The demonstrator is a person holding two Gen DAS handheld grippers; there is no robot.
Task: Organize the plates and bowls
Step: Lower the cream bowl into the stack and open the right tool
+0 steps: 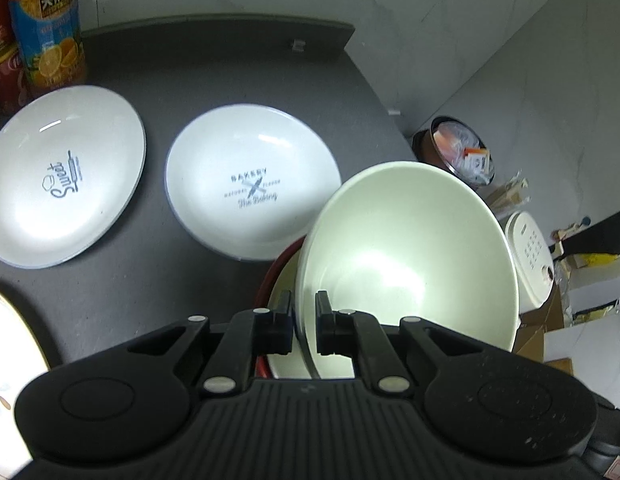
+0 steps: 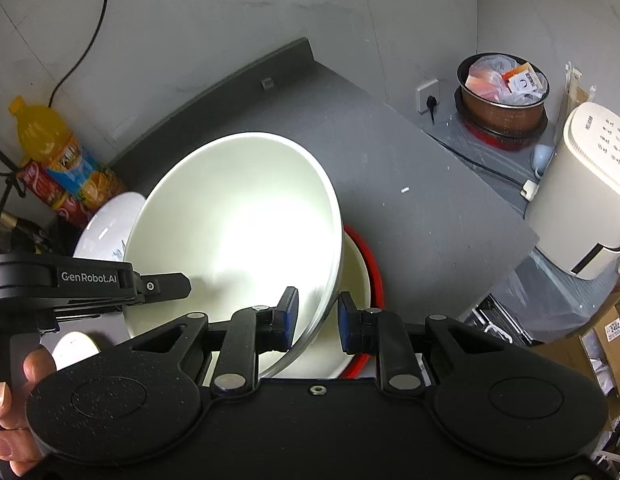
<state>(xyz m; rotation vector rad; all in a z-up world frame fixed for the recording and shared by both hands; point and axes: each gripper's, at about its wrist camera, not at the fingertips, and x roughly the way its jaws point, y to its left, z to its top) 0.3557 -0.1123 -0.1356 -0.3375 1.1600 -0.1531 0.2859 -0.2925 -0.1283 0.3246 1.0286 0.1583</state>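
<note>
Jaws astride white bowl (image 1: 406, 264) rim — red-rimmed bowl (image 2: 364, 280) beneath, plates (image 1: 252, 182) beside.

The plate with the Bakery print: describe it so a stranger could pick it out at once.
On the dark grey table, two white plates lie side by side in front of the orange juice bottle. The Bakery plate is the one nearer the tilted white bowl gripped by the left gripper. Its neighbour reads "Sweet" instead.
</note>
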